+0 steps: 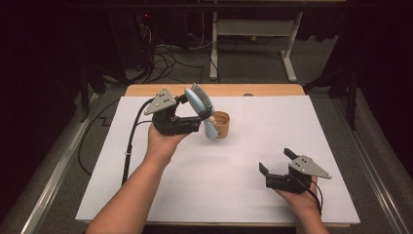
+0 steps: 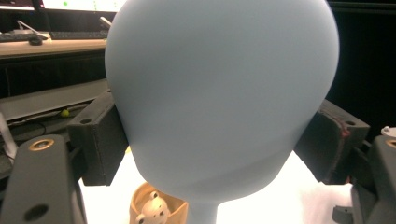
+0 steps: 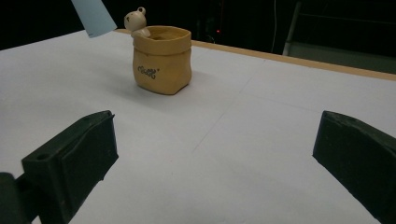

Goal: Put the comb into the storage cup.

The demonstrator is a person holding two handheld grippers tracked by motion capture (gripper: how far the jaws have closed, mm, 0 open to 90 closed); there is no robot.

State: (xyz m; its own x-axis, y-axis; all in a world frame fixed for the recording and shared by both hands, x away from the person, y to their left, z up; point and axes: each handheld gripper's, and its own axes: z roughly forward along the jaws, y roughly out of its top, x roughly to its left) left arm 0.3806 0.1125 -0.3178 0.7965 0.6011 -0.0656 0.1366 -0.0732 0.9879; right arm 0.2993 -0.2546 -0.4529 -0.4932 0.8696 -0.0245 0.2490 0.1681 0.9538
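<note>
My left hand-held gripper (image 1: 197, 113) clamps the pale blue plastic brush (image 1: 197, 108) by its head, long axis slanting, handle tip pointing down beside the tan bear pot (image 1: 221, 124); my right hand-held gripper (image 1: 275, 161) gapes wide.

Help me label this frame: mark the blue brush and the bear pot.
blue brush (image 1: 194, 101), high view, on the back of its head.
bear pot (image 3: 162, 58), right gripper view, on its tan front wall.
</note>
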